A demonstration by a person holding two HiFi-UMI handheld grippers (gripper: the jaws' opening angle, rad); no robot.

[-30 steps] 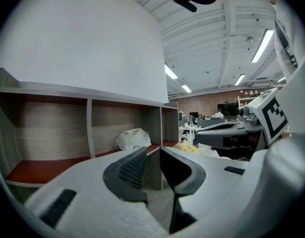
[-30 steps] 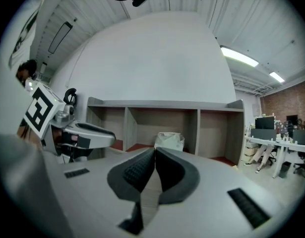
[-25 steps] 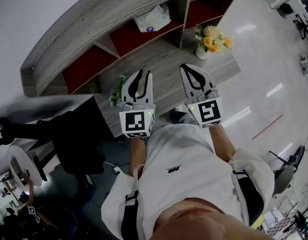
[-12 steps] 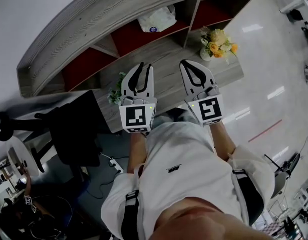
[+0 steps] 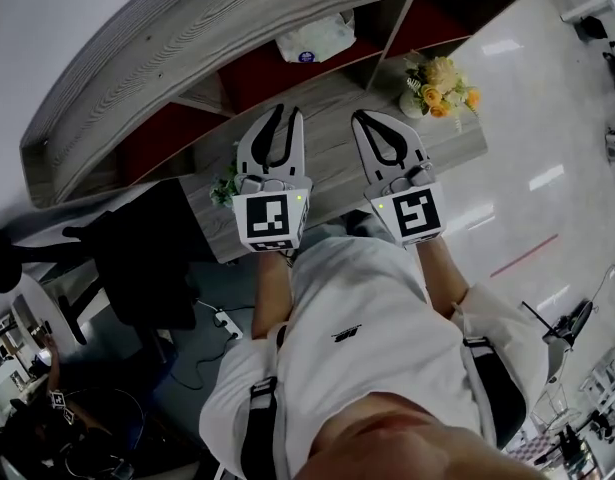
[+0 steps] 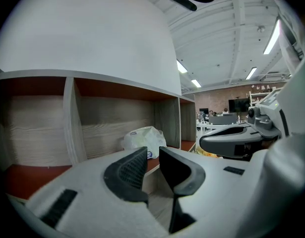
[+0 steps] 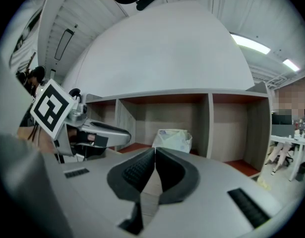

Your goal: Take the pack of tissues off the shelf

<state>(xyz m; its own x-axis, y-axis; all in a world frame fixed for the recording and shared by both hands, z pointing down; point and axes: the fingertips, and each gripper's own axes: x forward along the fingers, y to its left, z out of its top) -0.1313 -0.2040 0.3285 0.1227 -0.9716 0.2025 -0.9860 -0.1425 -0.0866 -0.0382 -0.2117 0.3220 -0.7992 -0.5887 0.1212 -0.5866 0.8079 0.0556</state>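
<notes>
Both empty, the left gripper (image 5: 284, 116), jaws a sliver apart, and the right gripper (image 5: 359, 118), jaws together, hung short of the pack of tissues (image 5: 315, 40) in the shelf (image 5: 147, 43); reaching in unopened risked shoving it deeper.

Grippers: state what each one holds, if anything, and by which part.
Nothing is held. The left gripper has jaws slightly apart, the right gripper has them together, both empty; the pack of tissues lies untouched on the shelf.

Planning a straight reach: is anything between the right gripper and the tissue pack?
Nothing visible. The white plastic pack of tissues lies in the open-fronted grey wooden shelf, ahead of the right gripper; the yellow flowers stand aside.
</notes>
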